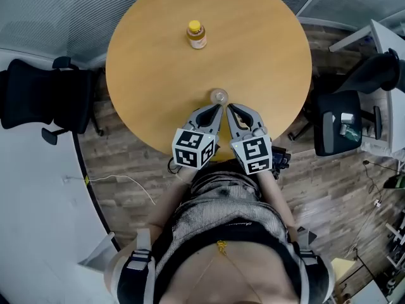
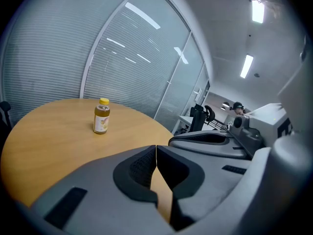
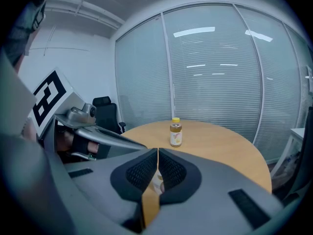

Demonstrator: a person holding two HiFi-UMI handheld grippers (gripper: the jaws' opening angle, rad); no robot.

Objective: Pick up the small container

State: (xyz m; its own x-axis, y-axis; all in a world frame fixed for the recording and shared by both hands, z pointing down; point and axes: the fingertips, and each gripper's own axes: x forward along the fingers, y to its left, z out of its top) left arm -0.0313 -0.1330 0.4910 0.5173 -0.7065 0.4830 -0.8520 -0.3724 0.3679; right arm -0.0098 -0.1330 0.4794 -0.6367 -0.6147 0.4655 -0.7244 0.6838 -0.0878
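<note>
From the head view, a round wooden tabletop [image 1: 266, 49] fills the upper middle. The small clear container [image 1: 219, 96] stands near the tabletop's near edge, just past the tips of both tools. The left tongs [image 1: 219, 108] and the right tongs [image 1: 230, 107] lie side by side, angled toward each other and pointing at the container. It is not clear from here whether either tip touches it. Each tool carries a marker cube [image 1: 193, 148] at its rear. A juice bottle [image 1: 197, 35] with a yellow cap stands upright well beyond the container, toward the far side. A black office chair [image 1: 35, 100] stands on the floor at the left.

In the left gripper view, the left tongs [image 2: 156, 152] are clenched, tips meeting with nothing pinched between them. The juice bottle [image 2: 101, 115] stands upright on the tabletop [image 2: 44, 136] ahead and to the left, and the other tool lies close at the right. The small container does not show here.

In the right gripper view, the right tongs [image 3: 158, 153] are also clenched and empty. A small pale thing [image 3: 159, 183] shows on the tabletop through the opening below the meeting tips, too hidden to name. The juice bottle [image 3: 175, 132] stands ahead before a glass wall [image 3: 215, 77] with blinds.
</note>
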